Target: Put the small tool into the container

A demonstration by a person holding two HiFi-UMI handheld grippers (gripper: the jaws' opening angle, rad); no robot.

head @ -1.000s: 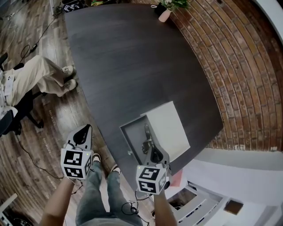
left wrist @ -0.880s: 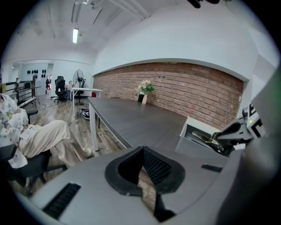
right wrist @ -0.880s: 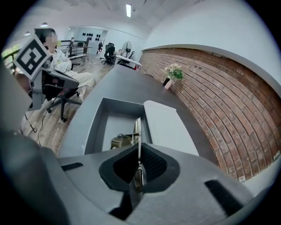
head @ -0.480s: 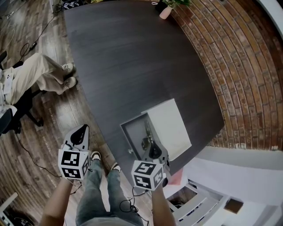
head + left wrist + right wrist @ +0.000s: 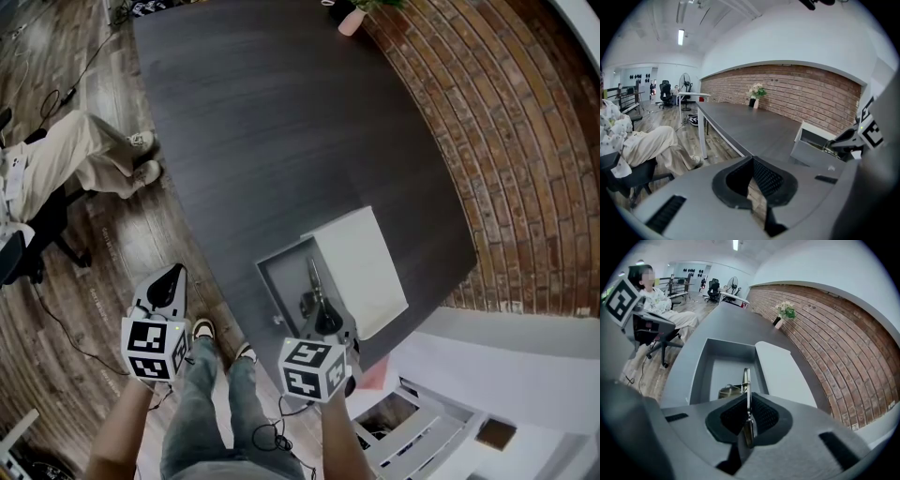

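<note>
Where the dark table [image 5: 281,122] reaches its near edge, I log one grey container [image 5: 272,281], open, with its white lid [image 5: 361,267] lying against its right side.

Right gripper [image 5: 322,309]: over the container's near end. Only the right gripper view confirms its jaws clamped on the small tool [image 5: 746,385], a thin metal strip held on edge and reaching forward above the container's floor. The head view gives just a sliver of it. Same view: a brass-coloured piece [image 5: 727,391] beside the strip, contact unclear.

Left gripper [image 5: 178,274]: off the table to the left, above the wood floor [image 5: 94,272]. Its own view shows the jaws closed on nothing, plus a seated person [image 5: 642,140] at far left.
</note>
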